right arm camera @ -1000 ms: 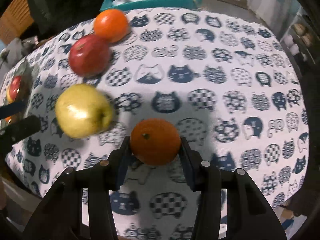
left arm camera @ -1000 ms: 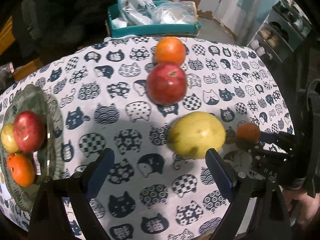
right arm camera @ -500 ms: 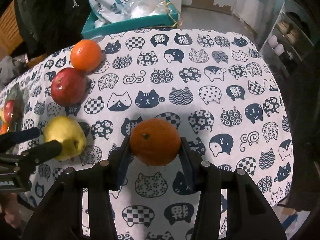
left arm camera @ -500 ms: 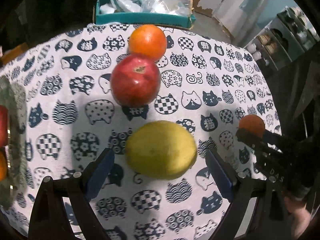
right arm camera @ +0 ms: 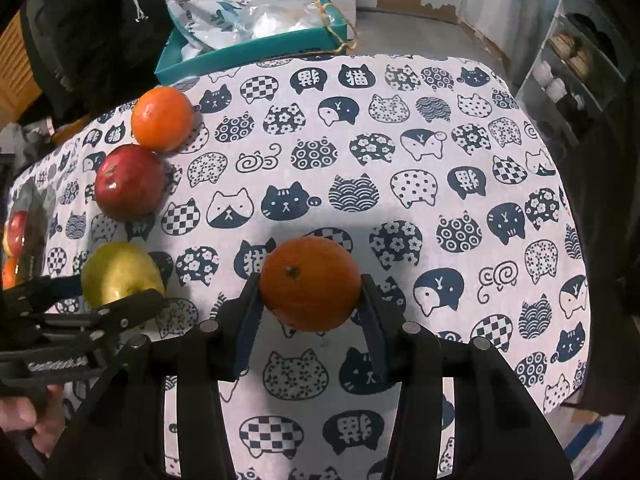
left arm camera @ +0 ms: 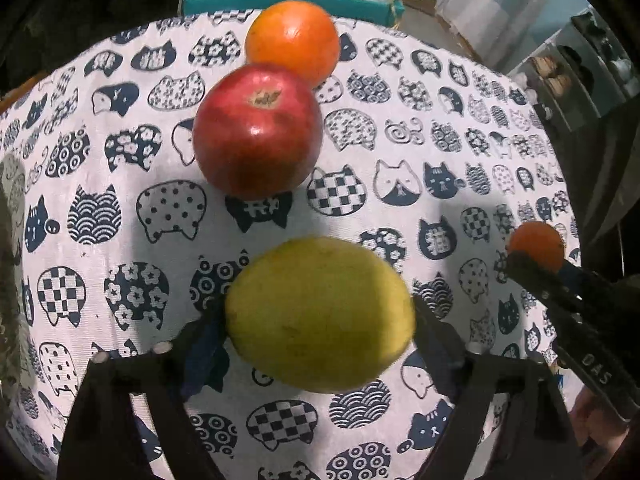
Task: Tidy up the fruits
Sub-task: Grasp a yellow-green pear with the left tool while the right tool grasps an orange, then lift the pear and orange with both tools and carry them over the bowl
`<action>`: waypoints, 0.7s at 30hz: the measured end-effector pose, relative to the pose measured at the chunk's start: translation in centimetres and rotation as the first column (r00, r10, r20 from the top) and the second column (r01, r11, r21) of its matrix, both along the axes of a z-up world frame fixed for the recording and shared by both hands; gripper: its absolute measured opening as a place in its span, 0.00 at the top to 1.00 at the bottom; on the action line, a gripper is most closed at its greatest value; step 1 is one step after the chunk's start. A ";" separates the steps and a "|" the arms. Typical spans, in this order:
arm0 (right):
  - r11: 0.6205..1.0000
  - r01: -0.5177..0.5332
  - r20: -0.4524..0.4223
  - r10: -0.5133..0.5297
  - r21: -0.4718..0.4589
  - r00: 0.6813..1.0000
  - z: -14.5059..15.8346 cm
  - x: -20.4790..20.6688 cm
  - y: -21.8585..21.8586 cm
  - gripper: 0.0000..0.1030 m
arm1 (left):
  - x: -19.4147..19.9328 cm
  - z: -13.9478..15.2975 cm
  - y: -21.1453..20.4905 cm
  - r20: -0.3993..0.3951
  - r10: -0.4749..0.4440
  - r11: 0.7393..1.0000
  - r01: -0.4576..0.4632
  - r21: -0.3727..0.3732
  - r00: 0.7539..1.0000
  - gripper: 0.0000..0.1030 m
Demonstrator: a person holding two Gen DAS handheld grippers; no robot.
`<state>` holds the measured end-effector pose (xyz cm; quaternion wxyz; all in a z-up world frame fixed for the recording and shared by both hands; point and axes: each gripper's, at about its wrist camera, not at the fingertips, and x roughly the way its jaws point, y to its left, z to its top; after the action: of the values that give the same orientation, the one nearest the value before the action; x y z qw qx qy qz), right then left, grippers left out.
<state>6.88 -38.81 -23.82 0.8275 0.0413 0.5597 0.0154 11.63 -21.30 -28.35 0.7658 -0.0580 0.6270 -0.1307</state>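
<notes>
Cat-print cloth is covering the desk (left arm camera: 400, 120). Left claw (left arm camera: 320, 332) is straddling the yellow-green apple (left arm camera: 320, 314), jaws just closing in, pads at its flanks; keep centred, squeeze evenly before lifting. Apple is smooth, round, resting on the cloth near the red apple (left arm camera: 258, 134). Right claw (right arm camera: 310, 300) is gripping an orange (right arm camera: 310, 282).

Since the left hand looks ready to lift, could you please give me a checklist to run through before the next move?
1. Right gripper shut on its orange: ok.
2. Yellow fruit centred between the left gripper jaws, which have just been closing: ok.
3. Left pads pressing firmly: cannot tell.
4. Red apple and second orange clear of the left gripper: ok.
</notes>
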 end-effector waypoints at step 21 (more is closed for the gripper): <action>1.000 -0.024 0.064 0.025 -0.019 0.998 2.2 0.1 1.1 0.55 | -1.5 3.7 1.5 0.171 -0.032 0.996 0.016 0.089 0.985 0.17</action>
<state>6.94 -37.70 -21.63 0.8453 0.0265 0.5332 0.0218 10.11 -19.85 -24.61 0.8174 -0.0055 0.5640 -0.1171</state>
